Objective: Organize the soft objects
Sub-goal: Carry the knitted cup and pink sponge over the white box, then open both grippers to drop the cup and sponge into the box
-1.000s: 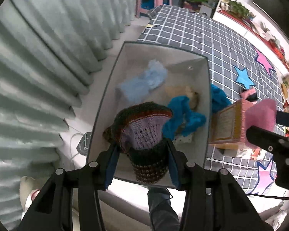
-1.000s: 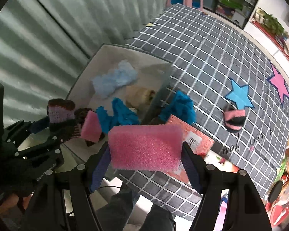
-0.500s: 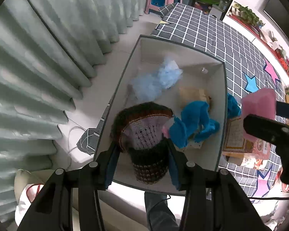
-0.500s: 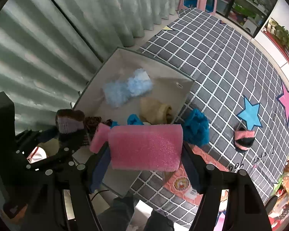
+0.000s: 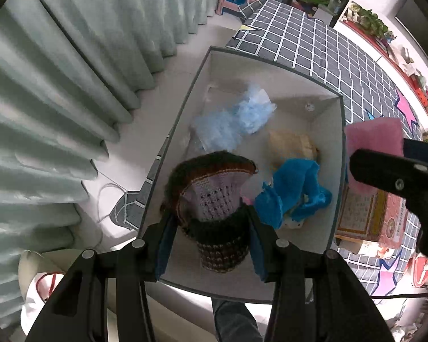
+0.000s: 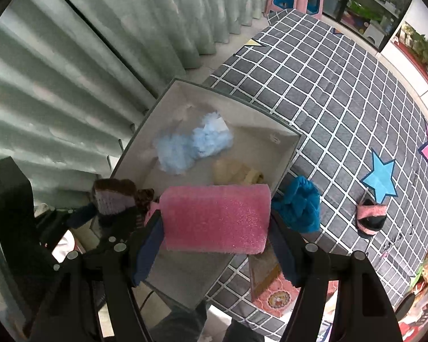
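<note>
The left hand-held gripper point(image 5: 211, 238) is clenched on a knitted hat point(image 5: 211, 193), held over the near end of the box point(image 5: 341, 154). The right hand-held gripper point(image 6: 215, 245) grasps a pink sponge point(image 6: 214, 219) above the box's near right rim. Inside the box lie a pale blue fluff point(image 5: 236, 119), a tan toy point(image 5: 292, 144) and a blue cloth point(image 5: 294, 191).
</note>
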A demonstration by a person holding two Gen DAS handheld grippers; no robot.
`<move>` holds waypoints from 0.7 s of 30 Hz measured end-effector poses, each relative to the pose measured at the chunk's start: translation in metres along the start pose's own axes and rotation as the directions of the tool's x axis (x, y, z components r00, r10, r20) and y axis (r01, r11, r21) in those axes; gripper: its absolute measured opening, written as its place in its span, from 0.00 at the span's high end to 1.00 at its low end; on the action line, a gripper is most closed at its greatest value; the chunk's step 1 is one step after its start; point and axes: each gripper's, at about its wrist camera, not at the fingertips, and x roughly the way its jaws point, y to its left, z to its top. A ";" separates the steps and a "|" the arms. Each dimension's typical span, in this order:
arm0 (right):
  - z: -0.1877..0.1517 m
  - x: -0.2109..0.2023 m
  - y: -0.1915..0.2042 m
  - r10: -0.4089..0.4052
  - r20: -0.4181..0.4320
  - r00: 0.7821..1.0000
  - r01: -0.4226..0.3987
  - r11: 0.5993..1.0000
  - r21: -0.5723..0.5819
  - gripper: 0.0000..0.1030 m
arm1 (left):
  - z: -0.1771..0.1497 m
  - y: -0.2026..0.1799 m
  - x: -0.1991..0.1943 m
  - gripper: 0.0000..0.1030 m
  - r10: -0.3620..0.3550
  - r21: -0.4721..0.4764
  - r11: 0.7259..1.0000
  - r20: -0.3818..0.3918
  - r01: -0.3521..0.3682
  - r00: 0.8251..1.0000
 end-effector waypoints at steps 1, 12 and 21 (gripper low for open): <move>0.002 0.001 0.000 0.001 -0.002 1.000 -0.001 1.000 0.003 0.30 | 0.001 0.000 0.001 0.51 -0.001 0.000 1.000 -0.002 0.001 1.000; 0.013 0.015 0.004 0.011 -0.021 1.000 -0.011 1.000 0.006 0.30 | 0.003 -0.001 0.011 0.49 -0.003 -0.011 1.000 -0.029 0.003 1.000; 0.021 0.023 0.000 0.067 -0.035 0.997 -0.066 0.997 0.043 0.30 | 0.005 0.001 0.015 0.36 -0.025 -0.024 0.999 -0.041 0.024 0.999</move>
